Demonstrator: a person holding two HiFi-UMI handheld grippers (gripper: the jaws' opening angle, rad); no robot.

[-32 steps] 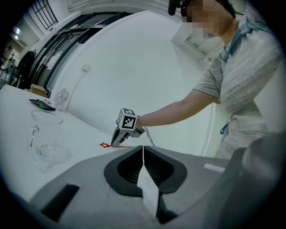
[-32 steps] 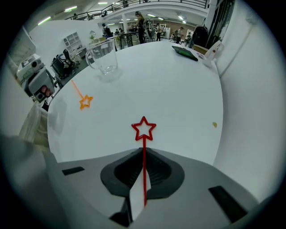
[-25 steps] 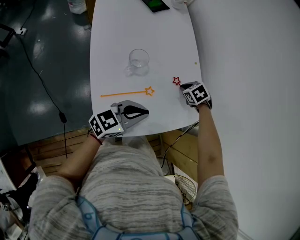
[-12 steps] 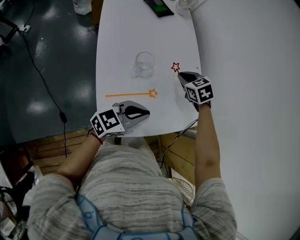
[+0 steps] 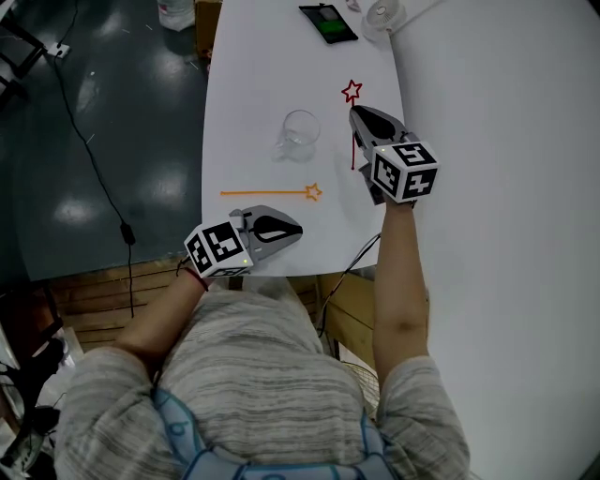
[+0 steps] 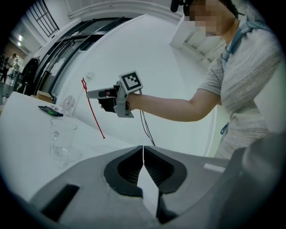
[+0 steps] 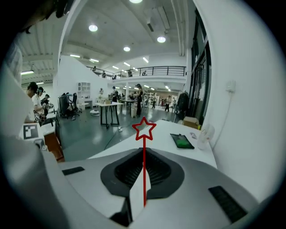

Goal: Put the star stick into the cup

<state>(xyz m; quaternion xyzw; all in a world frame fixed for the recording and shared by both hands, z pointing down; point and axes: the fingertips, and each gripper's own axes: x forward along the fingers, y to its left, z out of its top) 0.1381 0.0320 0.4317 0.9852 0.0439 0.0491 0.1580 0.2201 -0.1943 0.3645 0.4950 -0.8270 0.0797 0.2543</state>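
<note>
A red star stick [image 5: 352, 141] is pinched in my right gripper [image 5: 357, 114], which is shut on its shaft. The stick hangs steeply, star end [image 7: 144, 129] up, lifted off the white table [image 5: 244, 75]. It is just right of the clear glass cup [image 5: 300, 134], not over it. In the left gripper view the red star stick [image 6: 91, 107] slants down toward the table behind the cup [image 6: 62, 138]. An orange star stick [image 5: 267, 193] lies flat in front of the cup. My left gripper [image 5: 298, 227] rests shut and empty near the table's front edge.
A phone [image 5: 328, 22] with a green screen and a small white object [image 5: 380, 11] lie at the table's far end. A white wall runs along the right side. The table's left edge drops to a dark floor with a cable [image 5: 94, 178].
My right gripper has risen and moved away from me with the red star stick, from the table surface to beside the cup. The left gripper has stayed put.
</note>
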